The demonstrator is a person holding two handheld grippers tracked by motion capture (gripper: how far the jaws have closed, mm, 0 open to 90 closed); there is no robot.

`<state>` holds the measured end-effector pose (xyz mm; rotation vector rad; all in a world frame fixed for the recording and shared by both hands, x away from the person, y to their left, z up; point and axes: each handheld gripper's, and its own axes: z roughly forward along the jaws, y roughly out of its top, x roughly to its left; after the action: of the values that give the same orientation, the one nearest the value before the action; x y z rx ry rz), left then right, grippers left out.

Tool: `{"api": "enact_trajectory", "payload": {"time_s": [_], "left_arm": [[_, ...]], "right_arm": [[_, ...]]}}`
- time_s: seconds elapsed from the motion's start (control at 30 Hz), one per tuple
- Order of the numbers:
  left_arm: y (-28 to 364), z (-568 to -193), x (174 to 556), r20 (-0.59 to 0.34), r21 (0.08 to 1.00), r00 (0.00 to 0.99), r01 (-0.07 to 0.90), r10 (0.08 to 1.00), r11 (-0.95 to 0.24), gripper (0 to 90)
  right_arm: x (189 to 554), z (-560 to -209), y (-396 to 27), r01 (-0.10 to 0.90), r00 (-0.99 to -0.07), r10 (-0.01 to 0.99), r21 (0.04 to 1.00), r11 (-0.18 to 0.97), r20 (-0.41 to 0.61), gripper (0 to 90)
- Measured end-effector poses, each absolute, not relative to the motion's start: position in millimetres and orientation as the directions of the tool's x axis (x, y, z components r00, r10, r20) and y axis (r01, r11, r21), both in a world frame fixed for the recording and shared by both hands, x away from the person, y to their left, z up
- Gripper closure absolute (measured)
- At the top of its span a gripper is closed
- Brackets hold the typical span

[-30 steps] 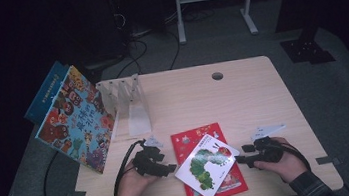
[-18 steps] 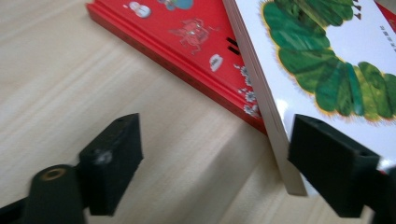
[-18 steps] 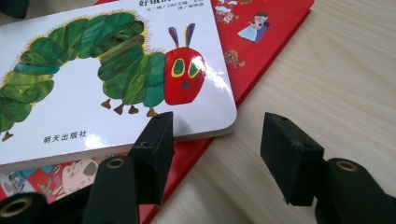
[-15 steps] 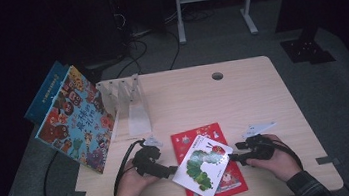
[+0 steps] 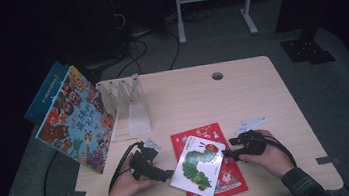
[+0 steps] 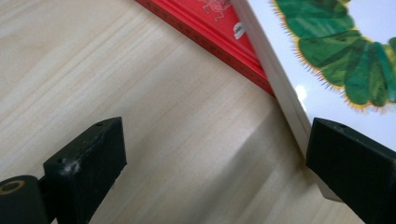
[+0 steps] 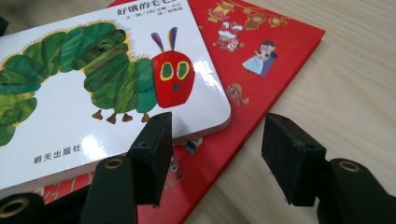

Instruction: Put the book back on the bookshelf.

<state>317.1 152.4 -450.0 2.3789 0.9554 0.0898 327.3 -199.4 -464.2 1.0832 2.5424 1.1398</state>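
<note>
Lying askew on the red book, the caterpillar book sits between both open grippers.

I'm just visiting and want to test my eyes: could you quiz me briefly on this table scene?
1. True or false: the white caterpillar book lies on top of the red book.
2. Which tool has its jaws spread wide with only bare table between them: A) left tool, B) right tool?
3. What stands behind the clear rack, at the table's left edge?

Key: 1 true. 2 A. 3 A colourful picture book, leaning upright.
</note>
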Motion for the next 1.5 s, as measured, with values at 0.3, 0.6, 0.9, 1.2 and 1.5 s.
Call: {"api": "enact_trajectory", "payload": {"time_s": [0.3, 0.6, 0.9, 1.2, 1.5], "left_arm": [[159, -441, 316, -0.148, 0.599, 0.745, 0.591, 0.651, -0.54, 9.0], [153, -443, 317, -0.229, 0.578, 0.727, 0.637, 0.647, -0.51, 16.1], [143, -445, 315, -0.255, 0.572, 0.742, 0.633, 0.62, -0.522, 17.7], [143, -449, 318, -0.289, 0.553, 0.727, 0.658, 0.623, -0.511, 17.5], [150, -451, 322, -0.298, 0.551, 0.706, 0.677, 0.642, -0.489, 16.6]], "right_arm": [[340, -464, -186, 0.538, -0.743, 0.654, 0.708, 0.458, 0.142, 42.3], [342, -460, -182, 0.524, -0.763, 0.627, 0.721, 0.453, 0.16, 42.5], [311, -458, -188, 0.519, -0.798, 0.562, 0.718, 0.463, 0.215, 42.2], [298, -466, -165, 0.47, -0.851, 0.486, 0.704, 0.533, 0.2, 40.4], [305, -468, -148, 0.443, -0.862, 0.474, 0.72, 0.535, 0.179, 38.1]]}}
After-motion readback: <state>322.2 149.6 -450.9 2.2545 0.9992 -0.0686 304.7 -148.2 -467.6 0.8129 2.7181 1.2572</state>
